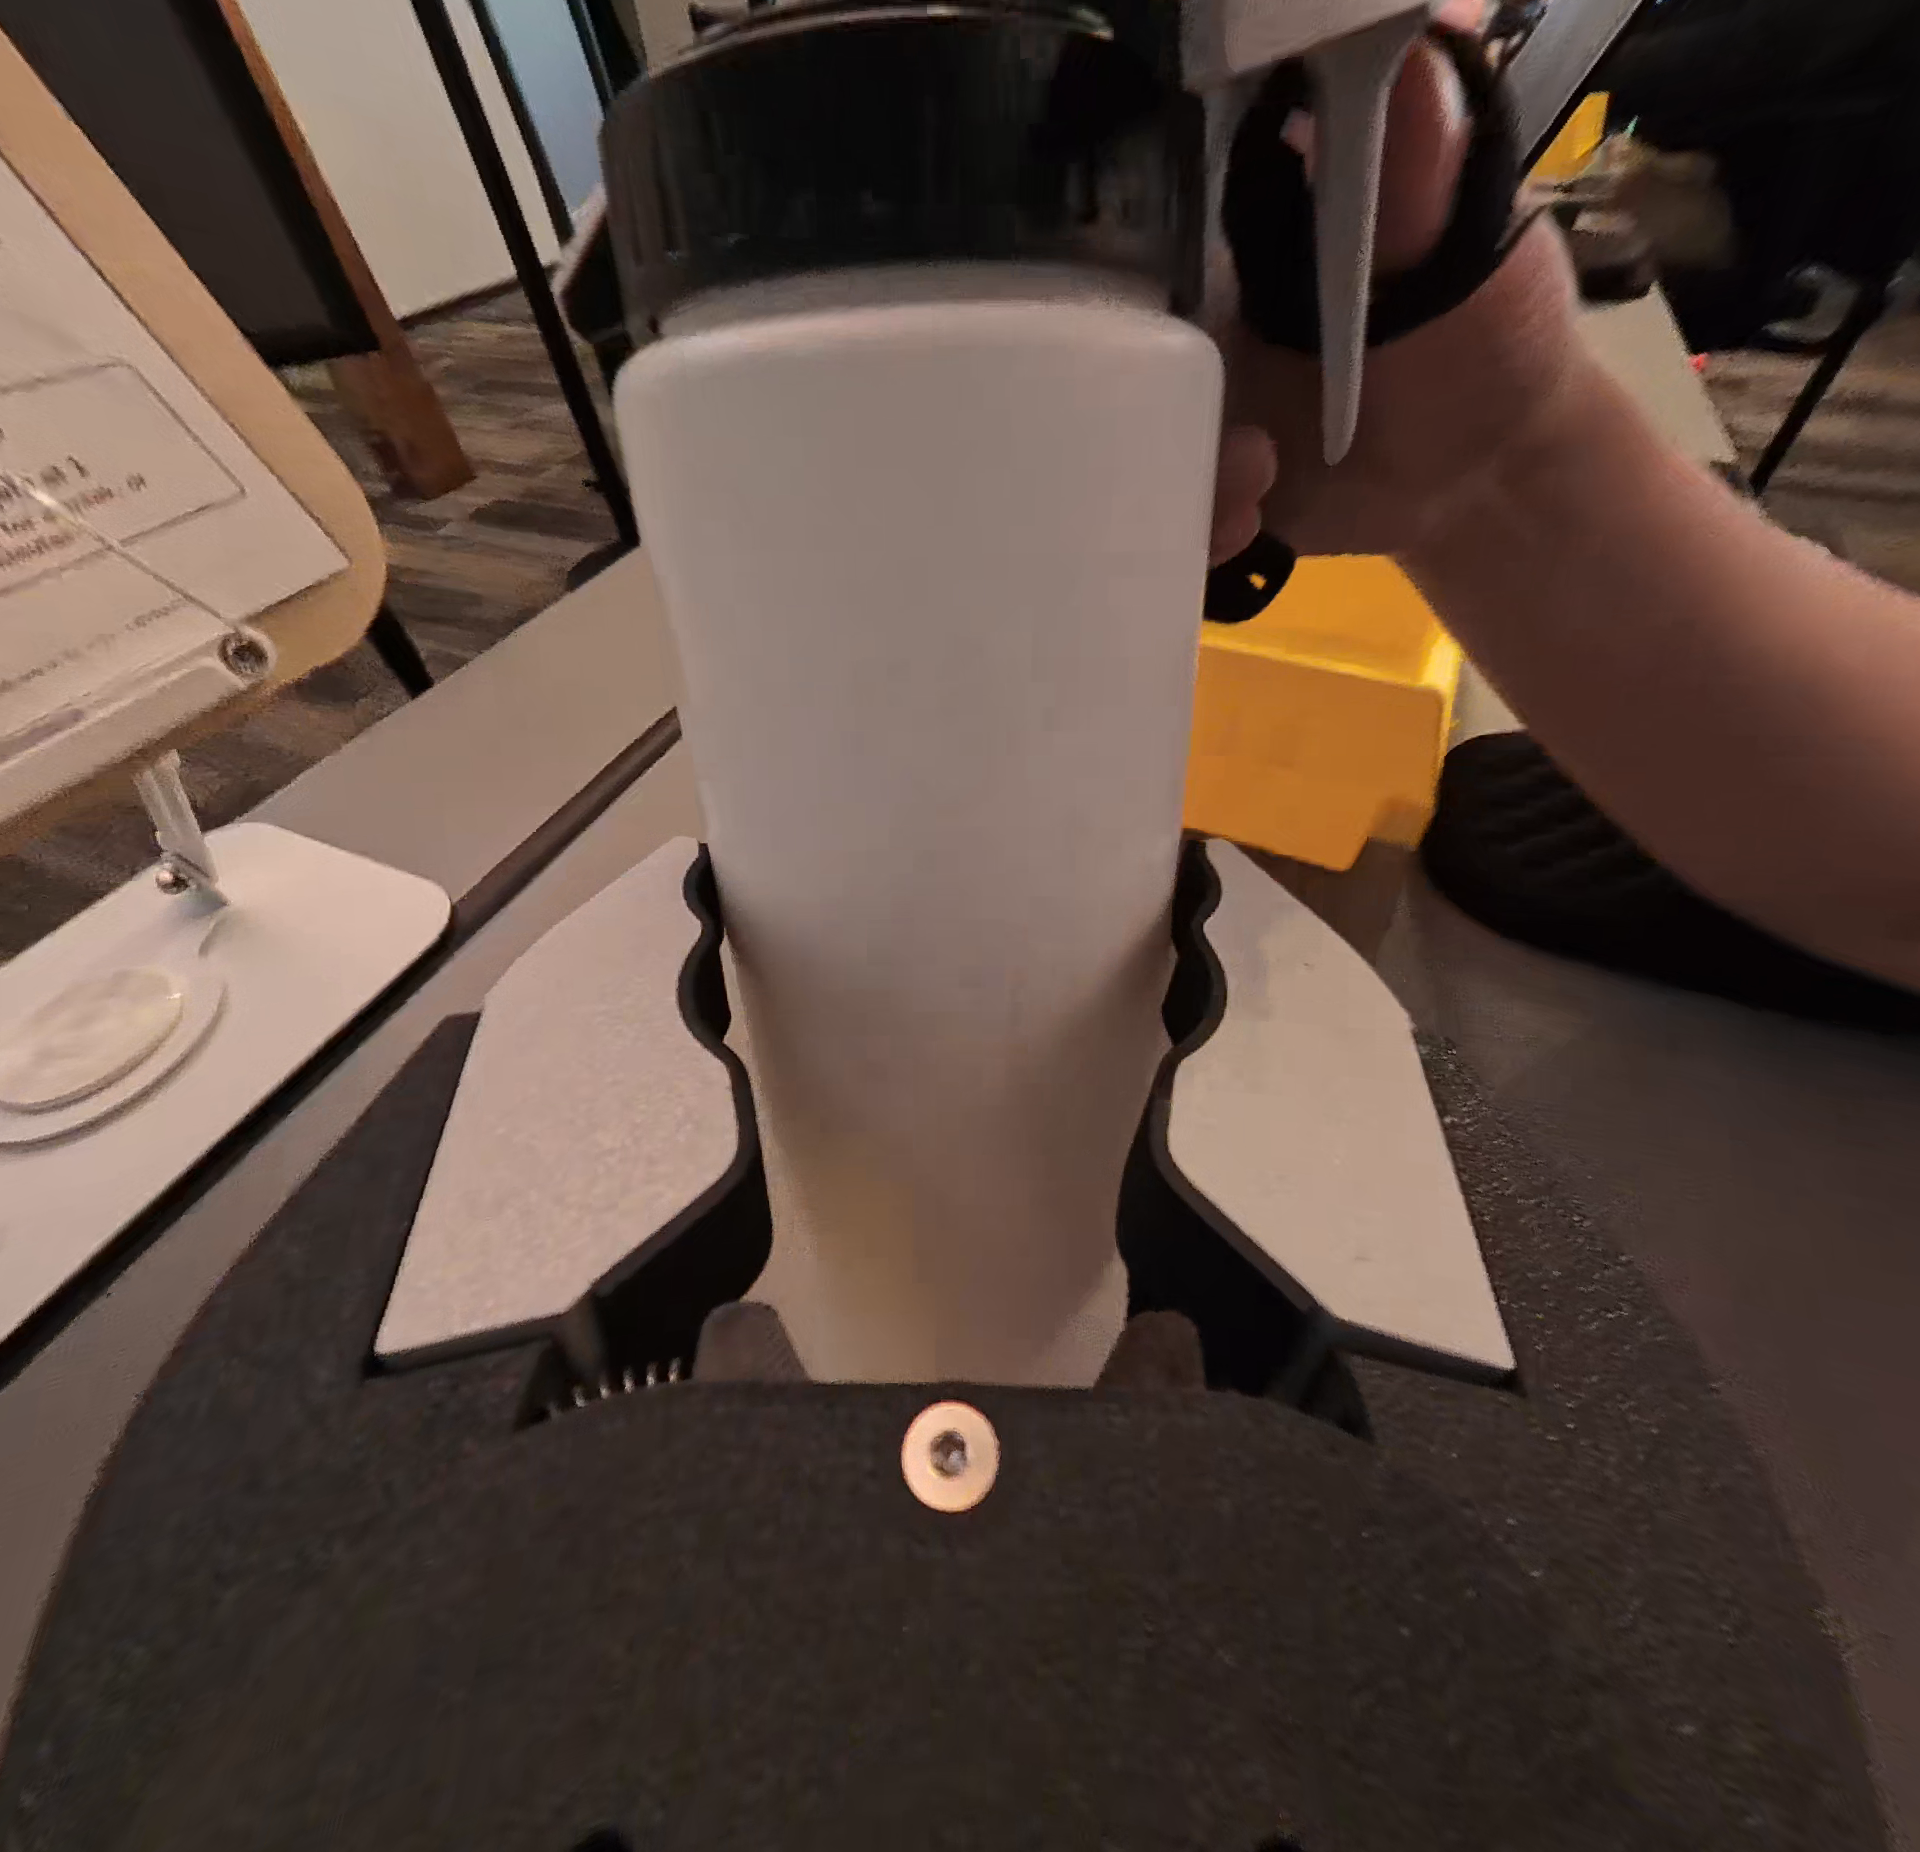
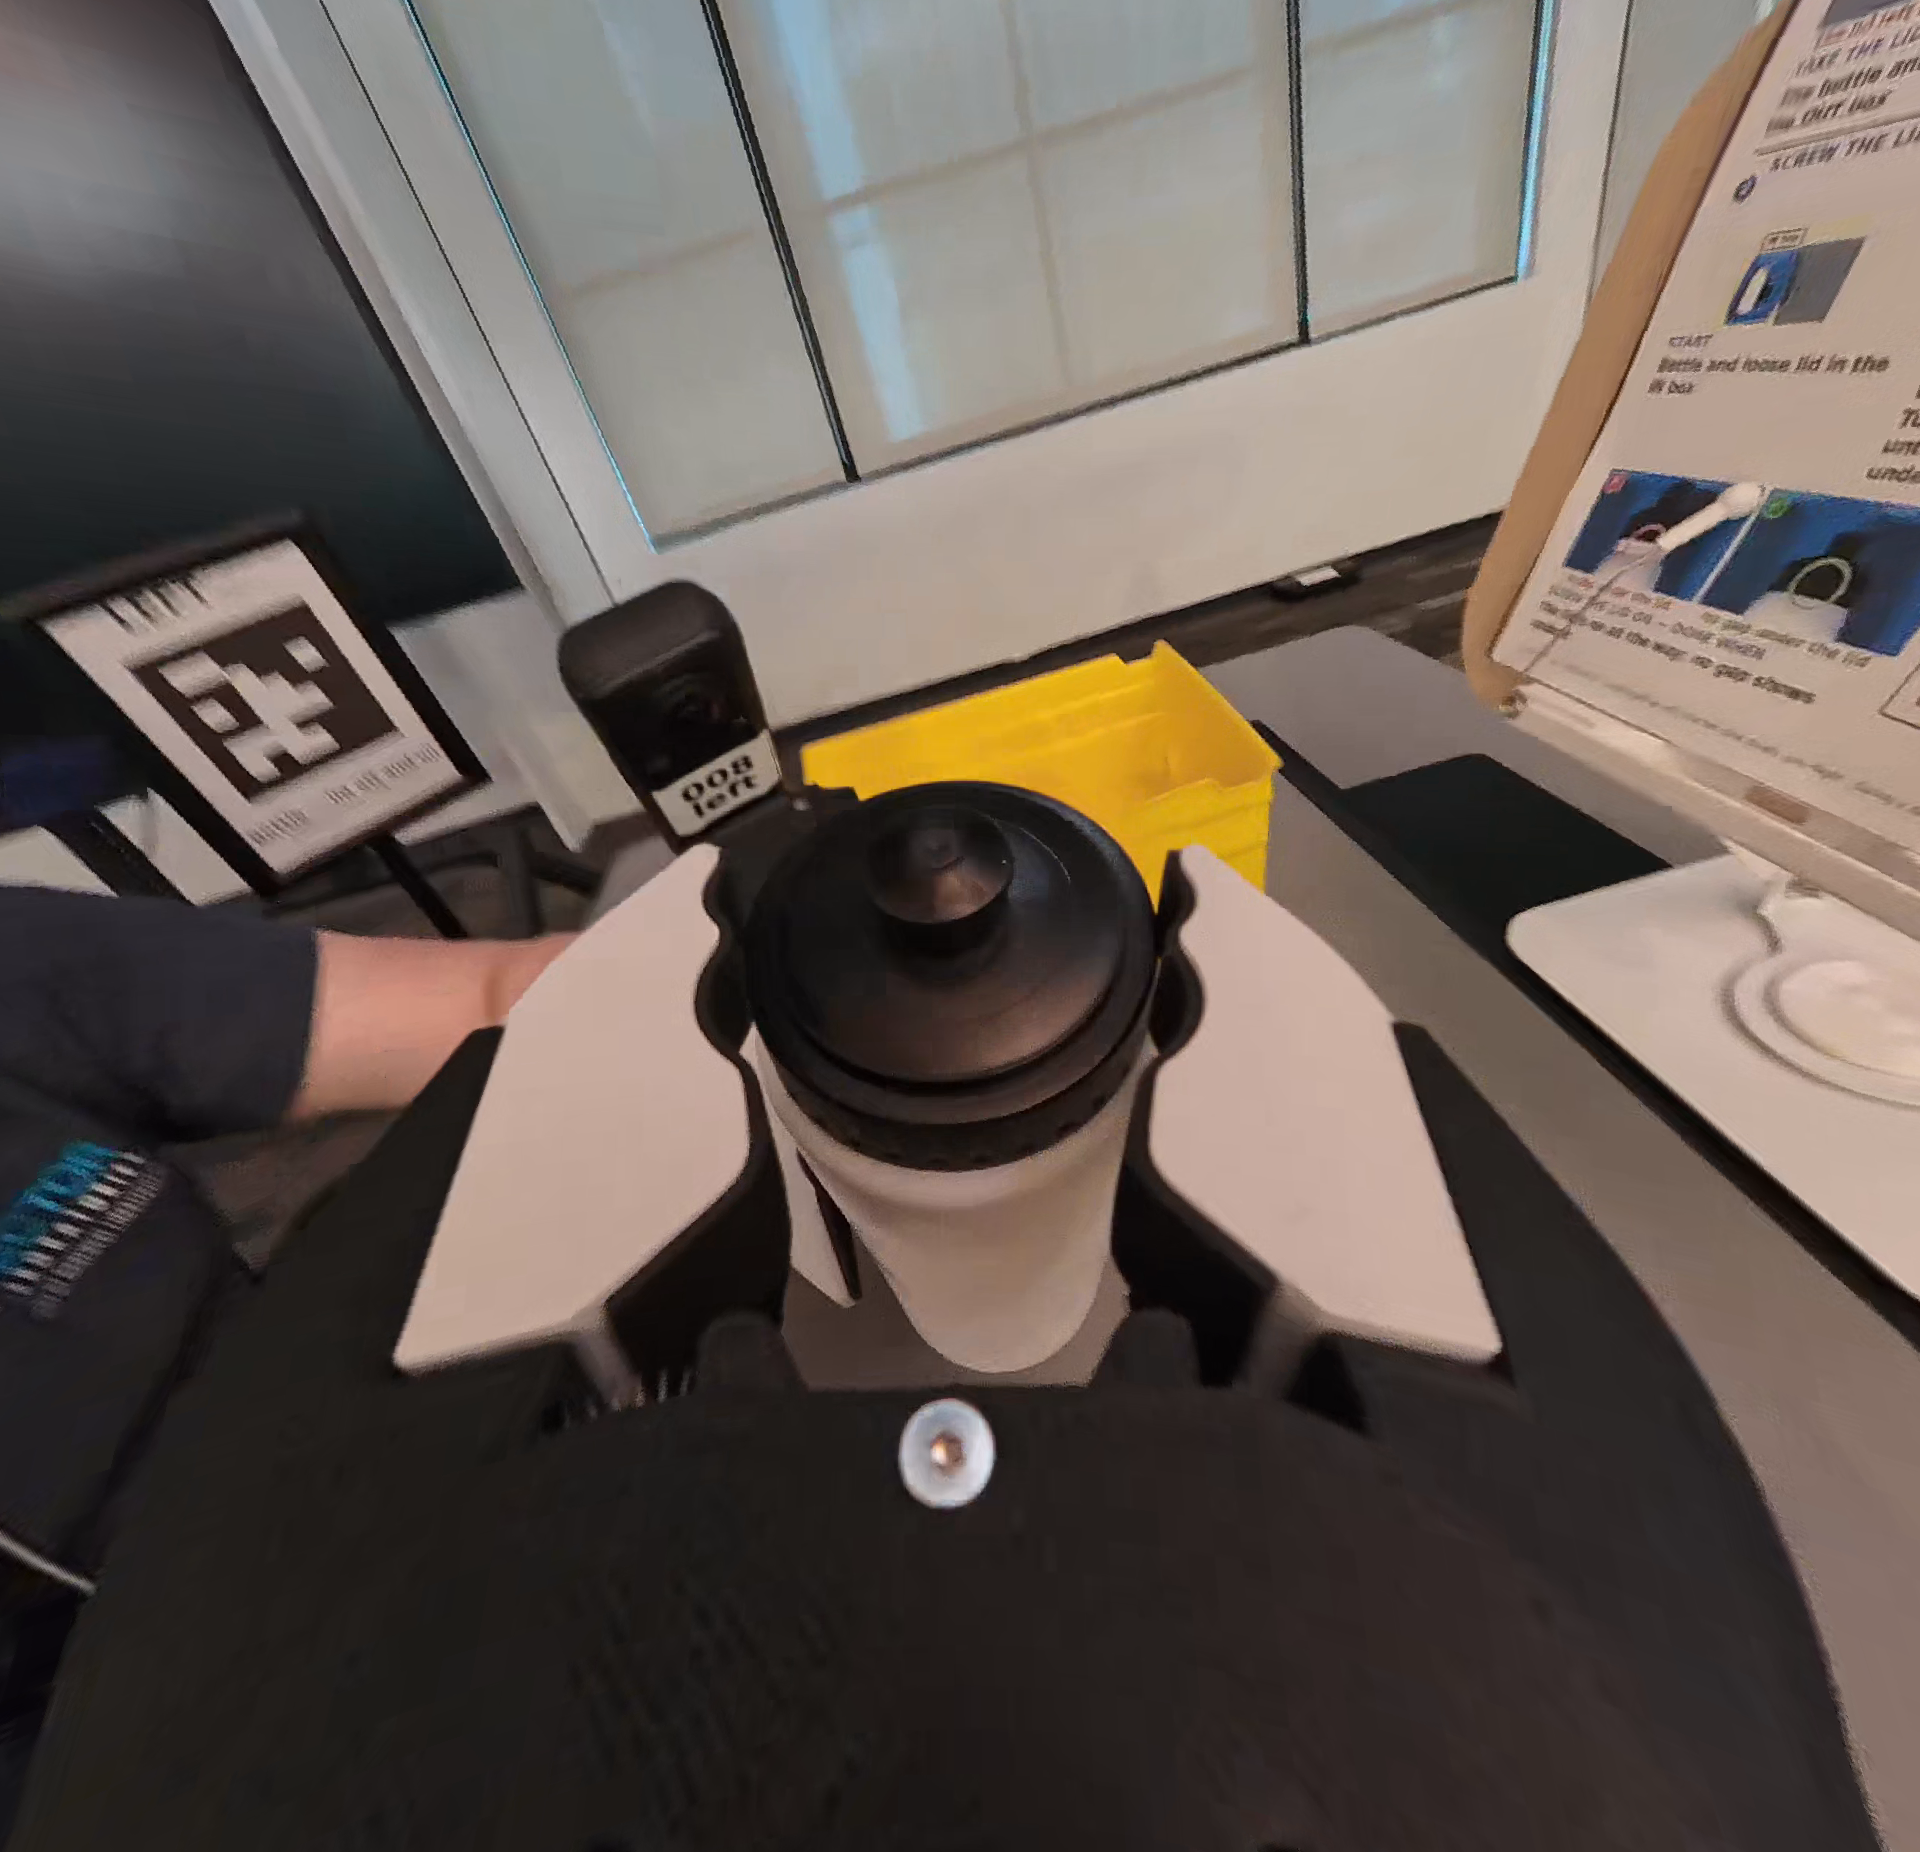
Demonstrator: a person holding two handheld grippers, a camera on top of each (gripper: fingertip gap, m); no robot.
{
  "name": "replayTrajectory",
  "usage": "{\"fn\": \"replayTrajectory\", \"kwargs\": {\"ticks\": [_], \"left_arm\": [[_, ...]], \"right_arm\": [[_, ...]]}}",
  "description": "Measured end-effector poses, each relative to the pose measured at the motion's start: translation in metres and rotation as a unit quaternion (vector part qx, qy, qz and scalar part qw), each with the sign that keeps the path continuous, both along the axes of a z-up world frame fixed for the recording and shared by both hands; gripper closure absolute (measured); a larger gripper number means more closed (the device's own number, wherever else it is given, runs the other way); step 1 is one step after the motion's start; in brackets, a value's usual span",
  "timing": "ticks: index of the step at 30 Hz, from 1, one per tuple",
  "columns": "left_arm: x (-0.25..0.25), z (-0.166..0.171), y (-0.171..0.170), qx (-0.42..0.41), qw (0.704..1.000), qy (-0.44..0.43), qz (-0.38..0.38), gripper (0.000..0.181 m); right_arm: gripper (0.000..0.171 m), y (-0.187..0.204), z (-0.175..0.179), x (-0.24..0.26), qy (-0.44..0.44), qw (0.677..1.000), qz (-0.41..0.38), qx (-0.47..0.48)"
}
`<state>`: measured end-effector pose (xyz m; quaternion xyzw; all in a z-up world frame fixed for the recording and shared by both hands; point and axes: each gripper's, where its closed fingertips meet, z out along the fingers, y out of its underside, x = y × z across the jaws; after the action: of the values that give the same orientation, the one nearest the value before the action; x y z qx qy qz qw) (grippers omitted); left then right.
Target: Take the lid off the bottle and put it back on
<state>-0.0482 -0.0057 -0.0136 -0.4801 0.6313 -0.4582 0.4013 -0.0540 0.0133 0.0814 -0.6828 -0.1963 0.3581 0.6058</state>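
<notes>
My left tool (image 1: 940, 981) clamps the white bottle (image 1: 925, 711) low on its body, upright above the bench (image 1: 540, 722). My right tool (image 2: 940, 955) pinches the black lid (image 2: 951, 955) at twelve o'clock; I'd twist squarely, bottle steady.

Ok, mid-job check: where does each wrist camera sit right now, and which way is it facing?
Left wrist view: sits on the left gripper, low and level, facing the white bottle side-on; its fingers clamp the body; the person's right hand shows beyond.
Right wrist view: sits on the right gripper, above, facing down onto the black lid; its fingers flank the lid; a forearm shows at left.
Shared: bottle, lid, yellow bin, grey table, instruction stand.
</notes>
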Motion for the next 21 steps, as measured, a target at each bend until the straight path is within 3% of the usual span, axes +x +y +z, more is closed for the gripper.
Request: {"fn": "replayTrajectory", "kwargs": {"ticks": [4, 7, 9, 10, 12, 18, 21], "left_arm": [[0.006, -0.022, 0.009, -0.009, 1.0, 0.007, 0.01, 0.099], [0.006, -0.015, 0.011, -0.028, 0.999, -0.027, 0.013, 0.1], [0.004, -0.003, 0.018, -0.025, 0.996, -0.077, 0.038, 0.072], [0.001, 0.001, 0.021, -0.014, 0.993, -0.102, 0.051, 0.071], [-0.003, 0.008, 0.019, 0.017, 0.989, -0.138, 0.049, 0.075], [0.006, -0.015, 0.007, 0.049, 0.995, -0.079, 0.044, 0.086], [0.007, -0.017, 0.008, 0.037, 0.996, -0.066, 0.049, 0.089]], "right_arm": [[0.094, 0.011, -0.027, -0.008, -0.081, 0.996, -0.015, -0.015], [0.095, 0.016, -0.037, -0.014, -0.112, 0.993, -0.019, -0.018], [0.095, 0.019, -0.048, -0.019, -0.129, 0.991, -0.01, -0.031], [0.095, 0.02, -0.051, -0.023, -0.132, 0.991, -0.004, -0.031], [0.1, 0.017, -0.046, -0.033, -0.113, 0.993, 0.019, -0.013], [0.099, 0.014, -0.049, -0.038, -0.13, 0.991, 0.027, -0.014], [0.091, 0.013, -0.05, -0.035, -0.141, 0.99, 0.014, -0.029]]}}
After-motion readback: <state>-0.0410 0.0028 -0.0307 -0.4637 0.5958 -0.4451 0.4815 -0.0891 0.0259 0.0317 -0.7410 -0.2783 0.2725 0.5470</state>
